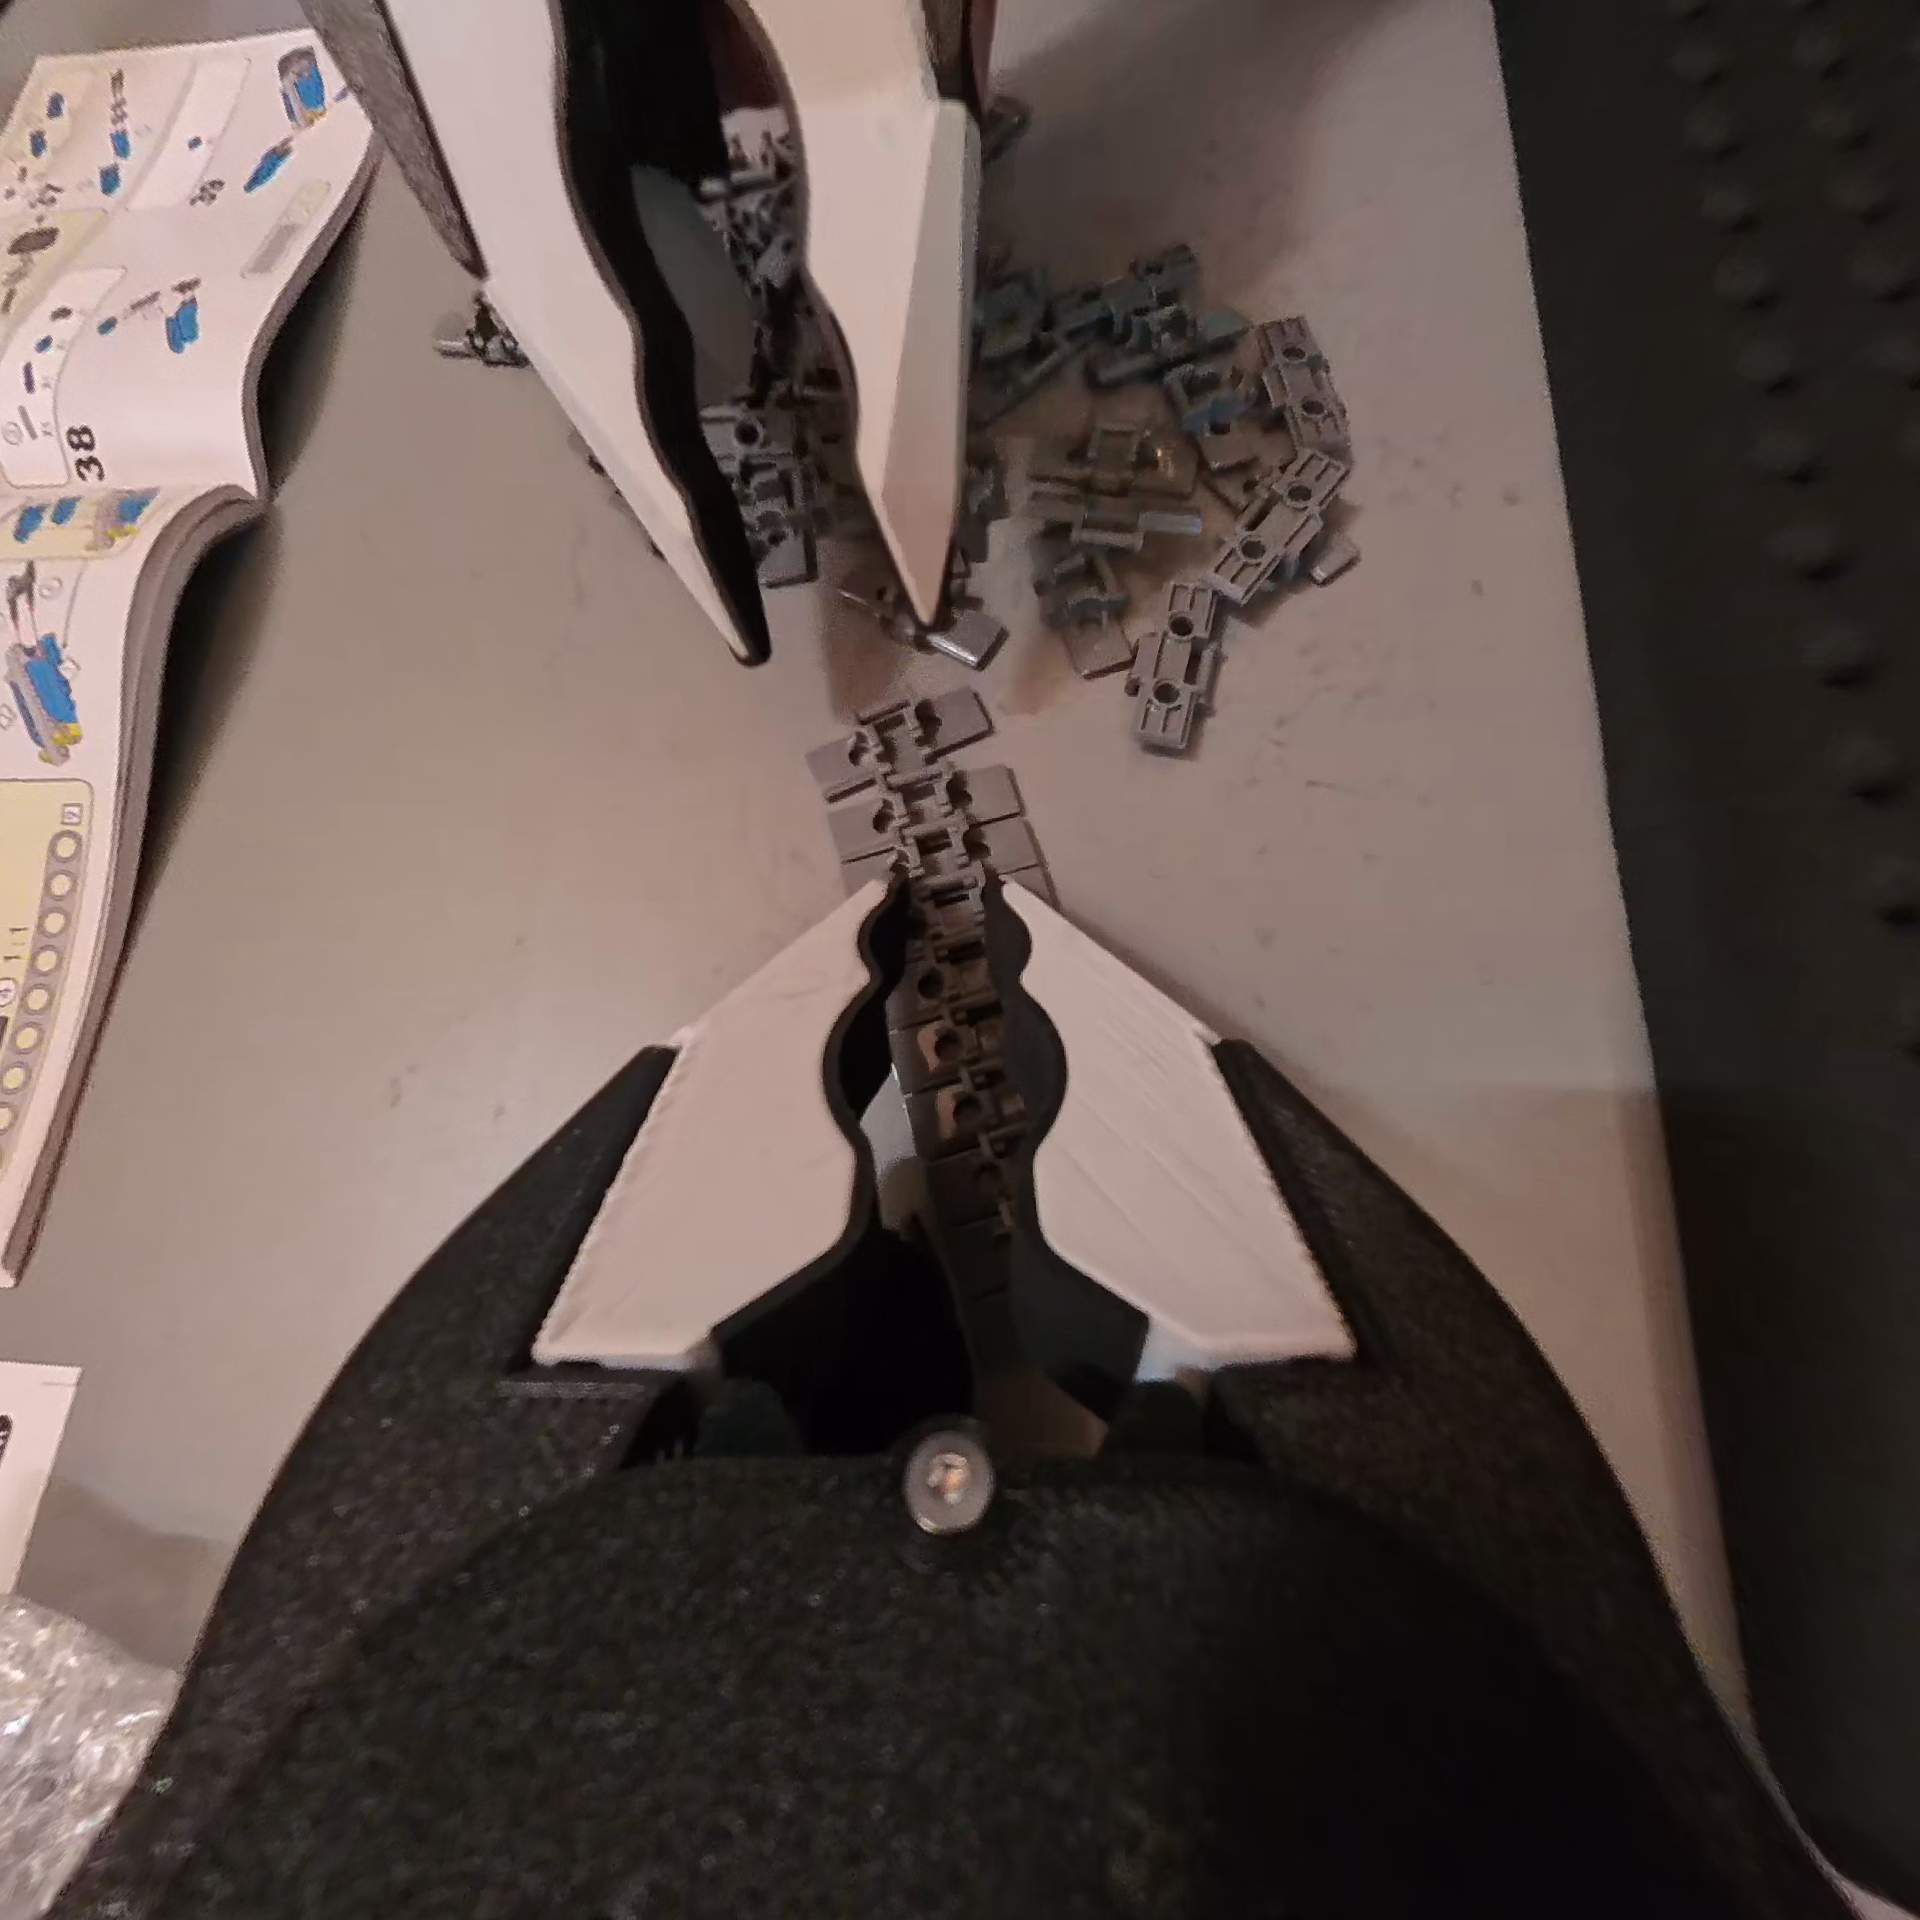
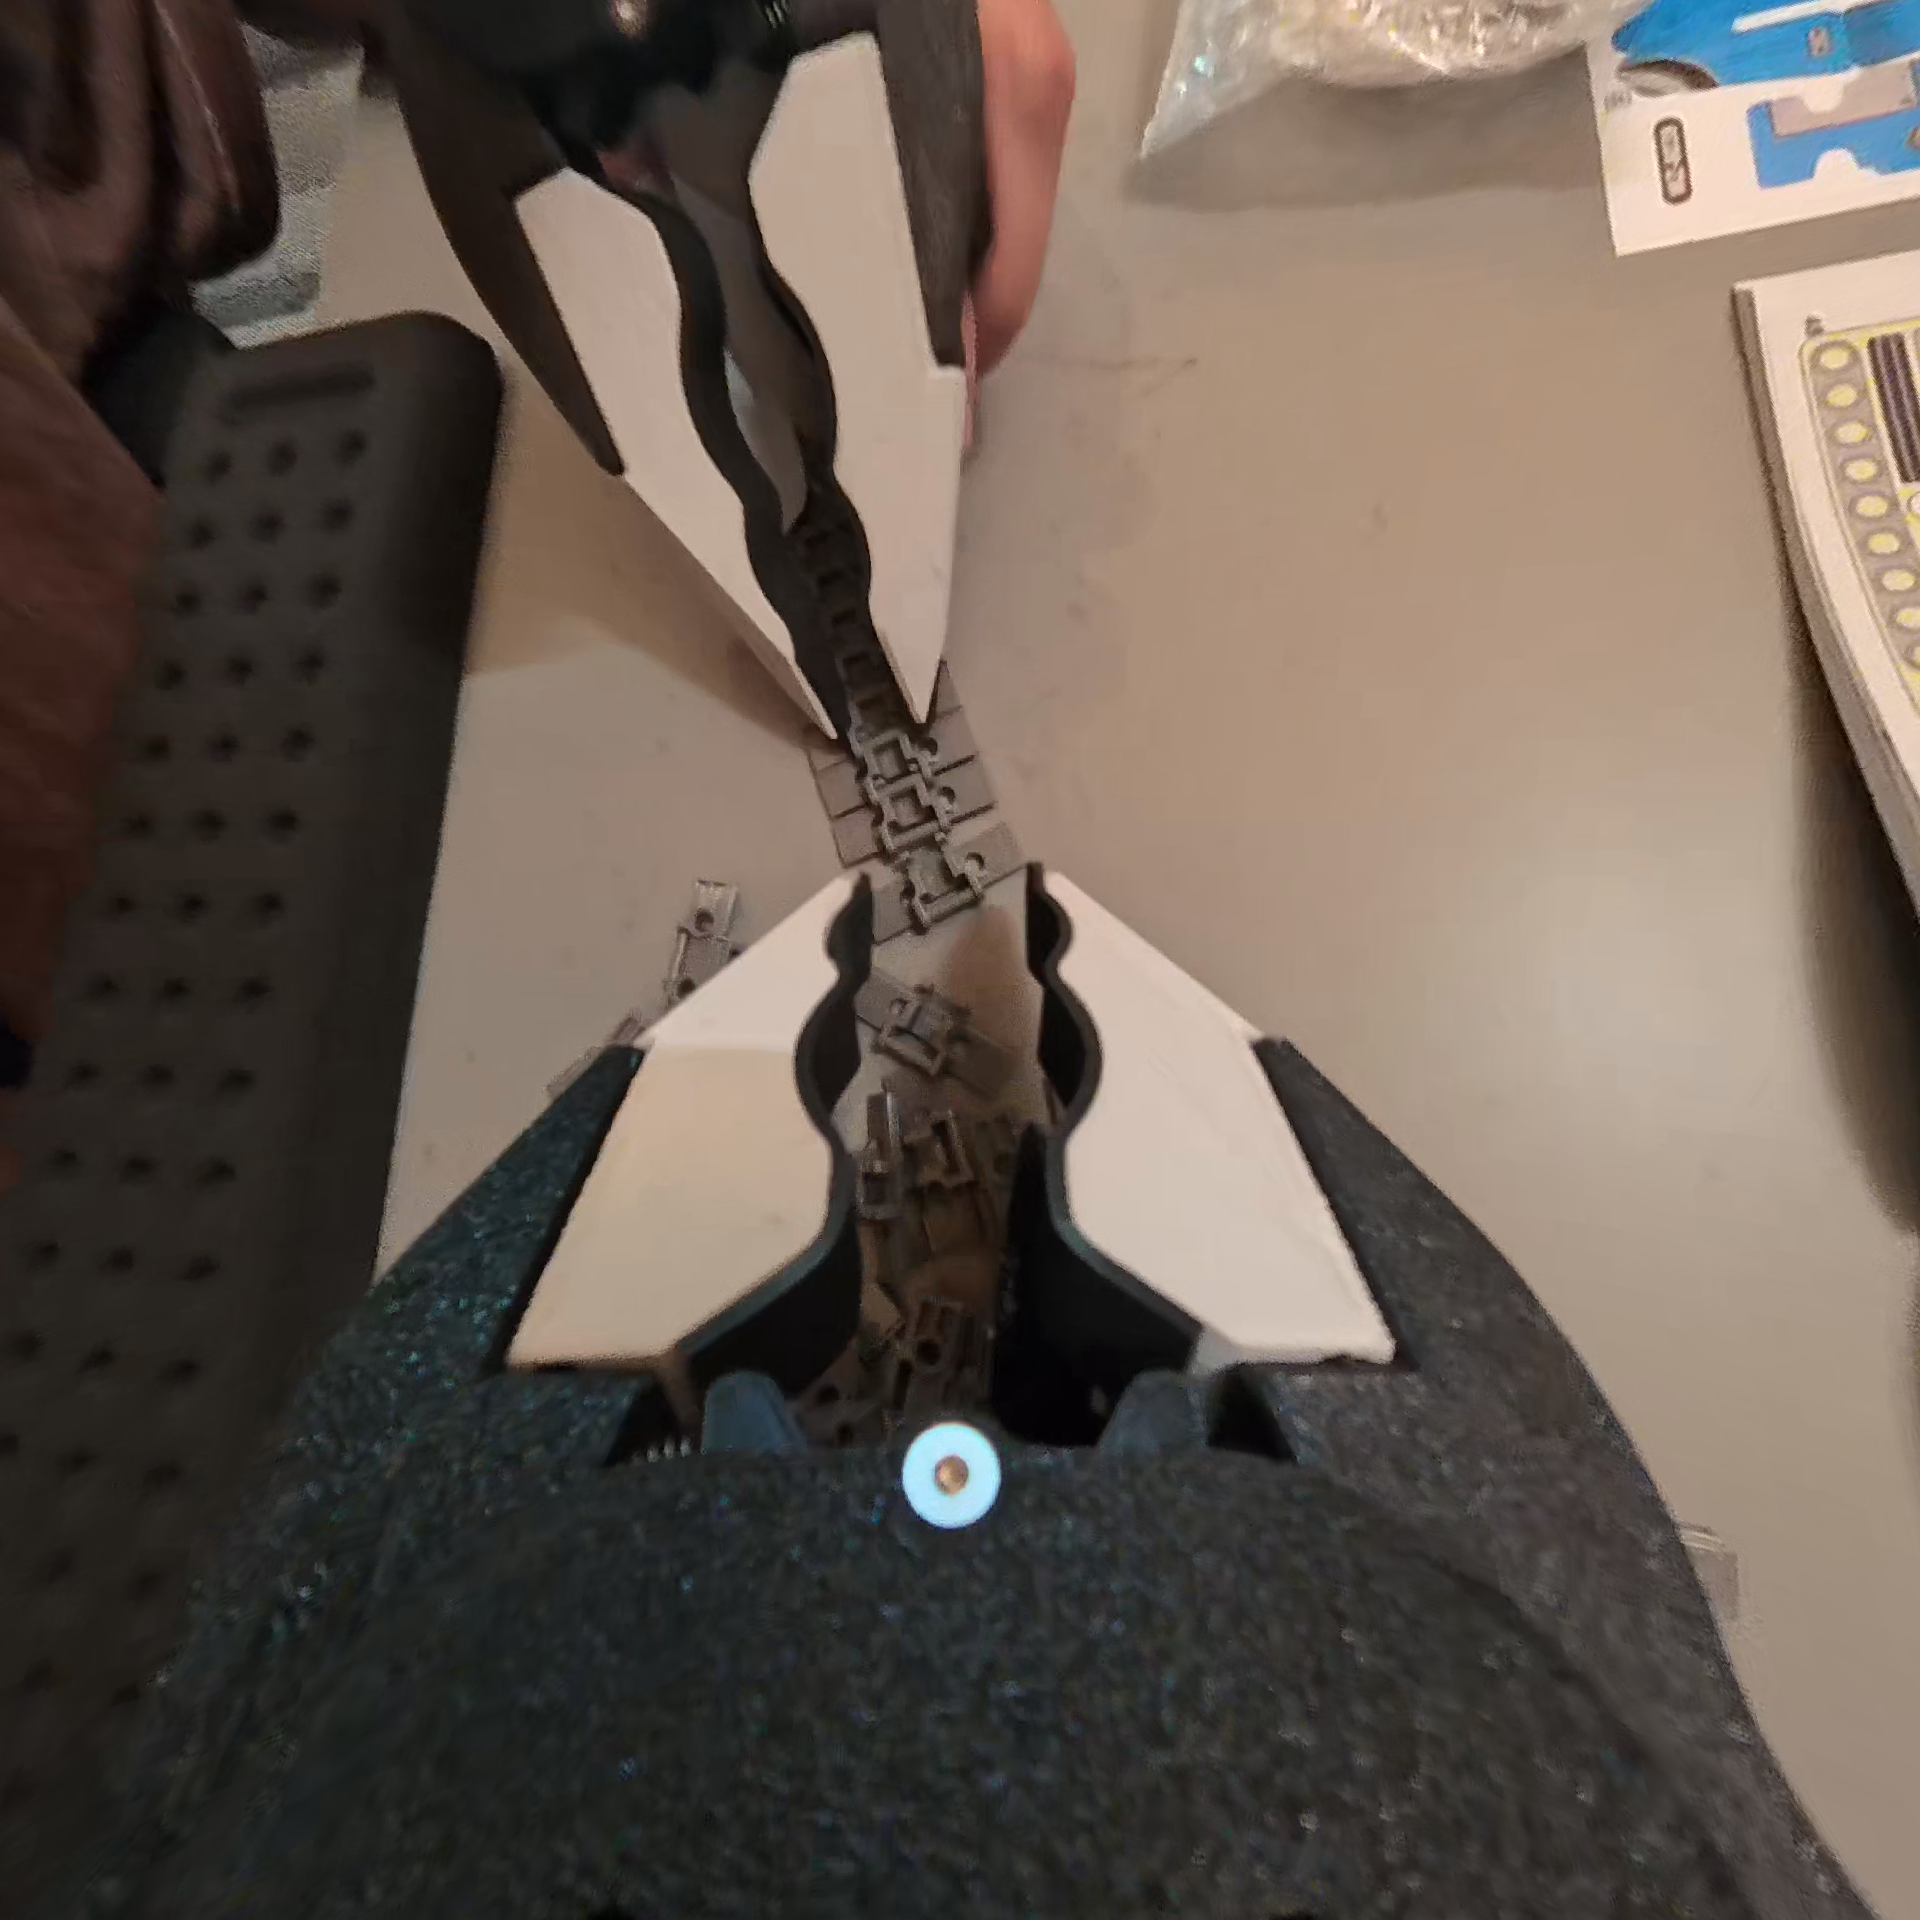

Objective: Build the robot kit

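A chain of joined grey track links (image 1: pixel 914 790) lies on the beige table (image 1: pixel 416 831). My left gripper (image 1: pixel 945 888) is shut on the chain, which runs back between its fingers; a few links stick out past the tips. The right wrist view shows the same chain (image 2: pixel 904 800) coming out of the left gripper (image 2: pixel 878 722). My right gripper (image 2: pixel 945 888) is open, its tips on either side of the chain's free end, apparently above it. In the left wrist view the right gripper (image 1: pixel 842 634) comes in from the top. A pile of loose grey links (image 1: pixel 1174 416) lies under and beside it.
An open instruction booklet (image 1: pixel 125 364) lies to the left, and shows in the right wrist view (image 2: pixel 1849 520). A black perforated mat (image 1: pixel 1766 623) borders the table edge. A clear plastic bag (image 2: pixel 1299 62) and a printed sheet (image 2: pixel 1766 125) lie farther off. A hand (image 2: pixel 1023 156) holds the left gripper. Spacing between my two grippers at the tips: around 5 cm.
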